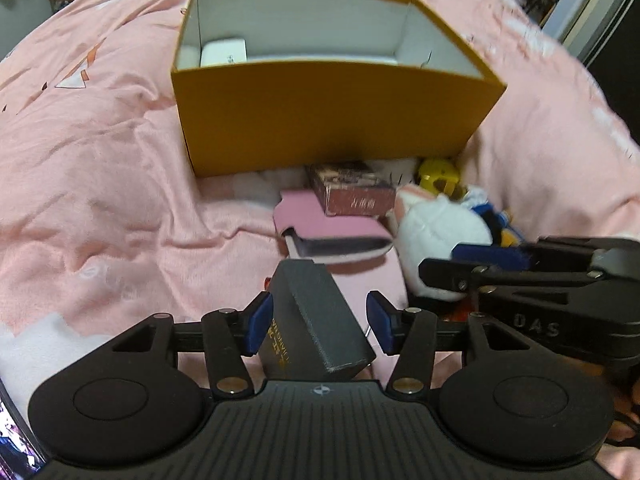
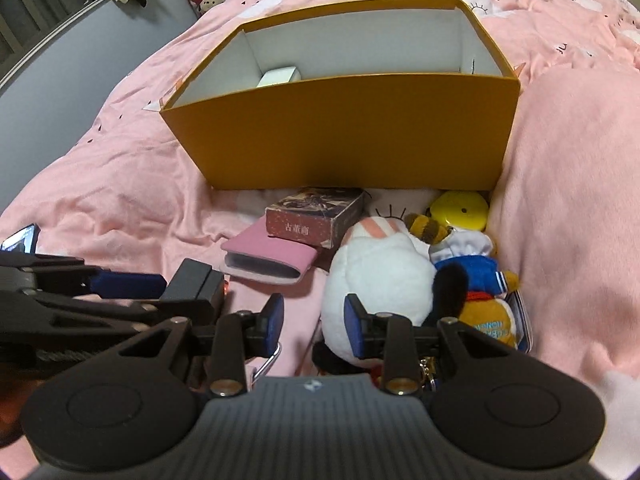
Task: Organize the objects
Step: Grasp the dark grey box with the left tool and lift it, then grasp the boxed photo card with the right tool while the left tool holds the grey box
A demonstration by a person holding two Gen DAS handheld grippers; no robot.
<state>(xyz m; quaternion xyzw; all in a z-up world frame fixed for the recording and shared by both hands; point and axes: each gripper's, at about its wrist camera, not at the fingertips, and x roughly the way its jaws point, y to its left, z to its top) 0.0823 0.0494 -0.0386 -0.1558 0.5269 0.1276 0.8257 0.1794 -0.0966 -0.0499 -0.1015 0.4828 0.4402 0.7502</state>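
My left gripper (image 1: 319,320) is open and points down at the bed. A dark grey box with gold lettering (image 1: 316,316) lies tilted between its blue pads; the left pad is close against it and the right pad stands clear. My right gripper (image 2: 316,322) is open just to the right, over the pink blanket, with its right pad in front of a white plush (image 2: 376,280). Nothing is pressed between its pads. The orange box (image 1: 332,116) stands behind, open-topped, with a white item (image 1: 222,52) inside at the left.
In front of the orange box (image 2: 344,128) lie a maroon card box (image 2: 316,220), a pink pouch (image 2: 268,260), a yellow round toy (image 2: 460,208) and a blue-and-orange plush (image 2: 480,280). A phone (image 2: 22,240) lies at the left. Rumpled pink blanket (image 1: 100,180) surrounds everything.
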